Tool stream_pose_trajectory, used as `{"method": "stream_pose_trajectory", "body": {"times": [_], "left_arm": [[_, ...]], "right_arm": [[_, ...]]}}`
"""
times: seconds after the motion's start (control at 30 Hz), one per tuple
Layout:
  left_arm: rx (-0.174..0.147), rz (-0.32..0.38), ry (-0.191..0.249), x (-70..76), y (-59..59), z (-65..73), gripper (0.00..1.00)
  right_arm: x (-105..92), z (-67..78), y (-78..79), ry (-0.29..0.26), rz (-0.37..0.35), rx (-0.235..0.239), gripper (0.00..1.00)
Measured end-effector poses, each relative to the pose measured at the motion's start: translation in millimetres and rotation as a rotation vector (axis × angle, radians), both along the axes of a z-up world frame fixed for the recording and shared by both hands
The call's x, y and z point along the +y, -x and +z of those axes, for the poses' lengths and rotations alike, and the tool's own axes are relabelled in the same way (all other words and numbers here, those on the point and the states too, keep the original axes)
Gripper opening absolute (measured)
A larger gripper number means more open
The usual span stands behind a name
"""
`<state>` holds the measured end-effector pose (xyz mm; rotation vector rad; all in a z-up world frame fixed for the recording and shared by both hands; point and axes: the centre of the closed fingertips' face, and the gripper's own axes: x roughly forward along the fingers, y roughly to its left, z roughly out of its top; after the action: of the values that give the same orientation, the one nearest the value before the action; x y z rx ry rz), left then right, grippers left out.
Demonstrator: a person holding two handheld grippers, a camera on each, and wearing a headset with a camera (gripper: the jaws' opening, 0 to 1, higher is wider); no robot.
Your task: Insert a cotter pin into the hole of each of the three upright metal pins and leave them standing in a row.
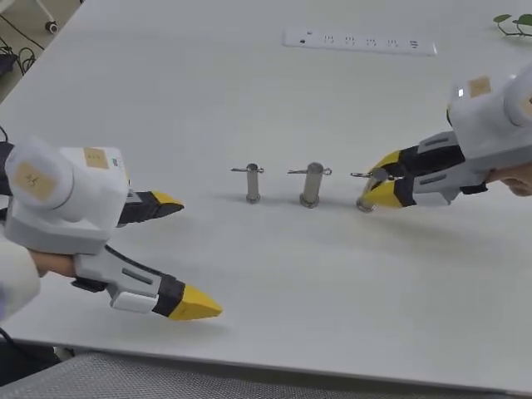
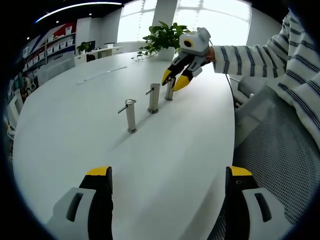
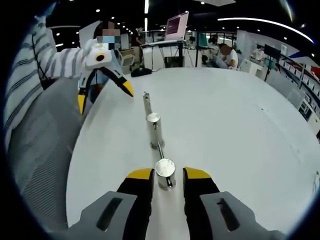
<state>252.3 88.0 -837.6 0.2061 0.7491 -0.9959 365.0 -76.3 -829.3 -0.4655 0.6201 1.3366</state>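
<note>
**Three in a row, the last one under attention**

Three stand in a line on the white desk (image 1: 249, 100), and each appears to carry a cotter through its head. They are the outer pin (image 1: 253, 184), the middle pin (image 1: 312, 184) and the end pin (image 3: 165, 170), whose cotter pin (image 1: 360, 174) sticks out sideways near its top. The right gripper (image 1: 378, 181) has its jaws on either side of the end pin, very close to its head. Whether they press on it or merely flank it I cannot tell. The left gripper (image 2: 169, 172) hovers over bare desk, well apart from the row, jaws spread wide and holding nothing.

By my reading the task is at its last step: seating the third cotter or steadying its post. The next move calls for the right gripper to draw straight back without brushing the cotter's protruding end. A nudge could topple the narrow post or skew the line.

The desk is large, pale and matte, with a white power strip (image 1: 359, 41) lying flat at its far side and a potted plant (image 2: 162, 35) at one end. Around it is an open office with bright windows (image 2: 200, 12), shelving (image 2: 55, 42) and a monitor (image 3: 176, 25).
</note>
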Motion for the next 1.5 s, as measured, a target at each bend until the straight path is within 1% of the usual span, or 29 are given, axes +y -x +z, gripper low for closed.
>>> {"method": "stream_pose_trajectory", "body": {"times": [0.03, 0.13, 0.2, 0.27, 0.47, 0.53, 0.57, 0.6, 0.67, 0.77, 0.83, 0.97, 1.03, 1.1, 1.2, 1.3, 1.4, 1.5], "left_arm": [[0.000, 0.002, 0.001, -0.2, -0.4, 0.2, 0.94], [-0.008, 0.012, 0.005, -0.4, -2.9, 1.3, 0.95], [-0.012, 0.016, 0.013, -1.5, -3.9, 2.8, 0.95], [-0.017, 0.019, 0.017, -1.9, -4.9, 3.8, 0.95], [-0.034, 0.039, 0.030, -0.4, -7.5, 8.0, 0.96], [-0.043, 0.047, 0.037, 0.0, -7.4, 10.2, 0.96], [-0.048, 0.051, 0.039, 0.1, -7.2, 11.4, 0.96], [-0.051, 0.053, 0.040, 0.3, -6.8, 12.1, 0.97], [-0.058, 0.059, 0.045, 0.5, -6.2, 13.8, 0.98], [-0.073, 0.072, 0.048, 1.4, -6.3, 16.3, 0.99], [-0.076, 0.082, 0.055, 1.9, -6.1, 18.3, 0.99], [-0.094, 0.101, 0.055, 5.2, -6.4, 22.6, 0.99], [-0.097, 0.110, 0.059, 6.5, -6.0, 24.9, 0.99], [-0.108, 0.121, 0.061, 8.2, -5.4, 28.1, 0.99], [-0.115, 0.133, 0.062, 10.4, -3.9, 30.9, 0.99], [-0.122, 0.142, 0.064, 12.4, -2.5, 31.5, 0.99], [-0.122, 0.155, 0.071, 14.2, -0.9, 32.5, 0.99], [-0.117, 0.168, 0.069, 16.4, 0.3, 31.6, 0.99]], "right_arm": [[1.7, 2.5, 1.5, -0.021, -0.003, 0.005, 0.29], [1.4, 6.2, 0.9, -0.037, -0.016, -0.007, 0.33], [2.1, 9.3, 1.7, -0.052, -0.027, -0.012, 0.39], [1.8, 12.9, 3.8, -0.064, -0.041, -0.018, 0.43], [-3.5, 17.7, 13.2, -0.076, -0.085, -0.024, 0.54], [-6.9, 20.1, 16.4, -0.081, -0.110, -0.033, 0.58], [-9.6, 21.1, 17.9, -0.085, -0.136, -0.034, 0.61], [-11.0, 22.6, 18.6, -0.093, -0.149, -0.045, 0.64], [-14.9, 24.4, 23.8, -0.103, -0.178, -0.038, 0.69], [-19.8, 27.1, 32.1, -0.118, -0.211, -0.029, 0.72], [-23.3, 29.3, 37.4, -0.119, -0.229, -0.037, 0.74], [-28.0, 35.9, 46.2, -0.152, -0.286, -0.033, 0.80], [-30.3, 37.4, 50.1, -0.157, -0.302, -0.034, 0.82], [-33.1, 38.1, 56.0, -0.164, -0.322, -0.030, 0.84], [-37.6, 37.9, 64.9, -0.174, -0.352, -0.017, 0.87], [-43.2, 38.0, 70.8, -0.179, -0.386, -0.015, 0.90], [-46.7, 39.2, 77.9, -0.199, -0.416, -0.006, 0.92], [-50.1, 34.9, 86.5, -0.209, -0.430, 0.007, 0.94]]}}
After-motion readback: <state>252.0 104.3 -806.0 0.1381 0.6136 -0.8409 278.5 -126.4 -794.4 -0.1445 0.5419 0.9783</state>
